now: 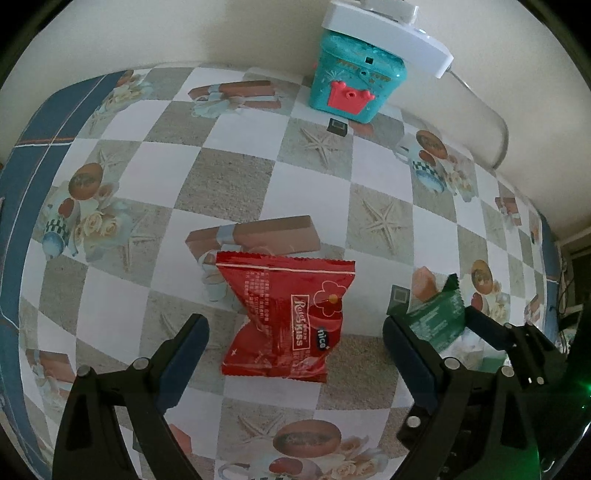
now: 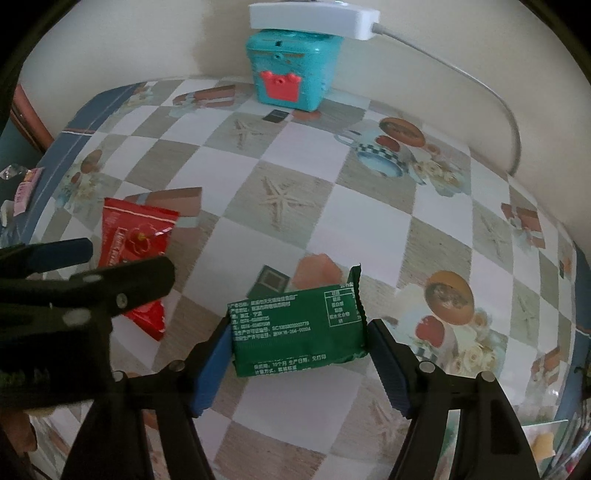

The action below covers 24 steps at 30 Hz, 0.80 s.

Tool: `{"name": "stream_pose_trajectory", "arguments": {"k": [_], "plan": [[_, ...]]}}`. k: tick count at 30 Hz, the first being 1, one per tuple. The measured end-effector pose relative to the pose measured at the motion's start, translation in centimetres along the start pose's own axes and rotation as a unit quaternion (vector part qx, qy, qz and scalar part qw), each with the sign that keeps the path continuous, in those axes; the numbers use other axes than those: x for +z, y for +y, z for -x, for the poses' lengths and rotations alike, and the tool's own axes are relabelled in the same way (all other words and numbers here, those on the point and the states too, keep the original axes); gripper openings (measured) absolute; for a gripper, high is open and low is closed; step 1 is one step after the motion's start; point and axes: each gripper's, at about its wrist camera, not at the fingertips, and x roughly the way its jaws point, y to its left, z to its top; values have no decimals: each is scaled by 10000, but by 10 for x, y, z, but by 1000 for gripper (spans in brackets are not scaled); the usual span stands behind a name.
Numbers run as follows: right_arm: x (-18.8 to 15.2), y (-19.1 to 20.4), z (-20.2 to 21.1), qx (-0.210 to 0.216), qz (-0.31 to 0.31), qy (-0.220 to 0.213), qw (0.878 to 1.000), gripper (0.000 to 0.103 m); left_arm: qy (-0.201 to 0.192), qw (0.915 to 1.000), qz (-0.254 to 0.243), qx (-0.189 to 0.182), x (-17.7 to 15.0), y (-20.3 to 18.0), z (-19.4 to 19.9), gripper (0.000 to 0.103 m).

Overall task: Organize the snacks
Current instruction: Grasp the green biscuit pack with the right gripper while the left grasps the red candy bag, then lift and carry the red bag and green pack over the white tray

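A red snack packet (image 1: 284, 317) lies flat on the checked tablecloth (image 1: 236, 177). My left gripper (image 1: 295, 325) points down over it, open, with a gap between each blue pad and the packet. A green snack packet (image 2: 299, 332) sits between the fingers of my right gripper (image 2: 299, 330), and both pads touch its short ends. In the left wrist view the green packet (image 1: 439, 321) shows at the right, beside one finger (image 1: 484, 325) of the right gripper. The right wrist view has the red packet (image 2: 136, 236) partly hidden behind the left gripper (image 2: 125, 258).
A teal box with a red crown (image 1: 351, 81) stands at the back by the wall, a white device (image 1: 388, 33) with a cable on top. Small dark squares (image 2: 271, 280) lie on the cloth. The table's blue-edged border (image 1: 40, 140) runs along the left.
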Motion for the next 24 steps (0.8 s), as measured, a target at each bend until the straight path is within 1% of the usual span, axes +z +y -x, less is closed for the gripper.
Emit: {"name": "stream_pose_trajectory", "arguments": {"k": [4,7,11,13,15,16,17,19,24], "plan": [[-5,-7,2,-58,-17,43,10000,75,19,10000,-11,70,-1,-1,-4,95],[-8,-13,3,-100,-67,86,9999,75,26,9999,-14,164,-2,-1,-6,90],[-11,-20,6,-141,-95,114,9998,73,31,9997,24,239,0,-2,-8,76],[-12,-21,8,-137,-101,123,9998,72,33,9996,40,286,0,-1,-9,73],[-13,-22,10,-128,-99,131,9998,72,41,9995,53,304,-1,0,-8,63],[-13,-21,10,-124,-97,136,9998,72,42,9995,60,297,-2,0,-7,56],[-13,-22,9,-115,-95,148,9998,71,50,9995,66,299,-2,0,-7,52],[-14,-22,11,-101,-97,155,9998,71,60,9995,80,295,-3,1,-6,47],[-15,-22,19,-52,-144,124,9998,70,37,9992,132,368,-6,2,4,43]]}}
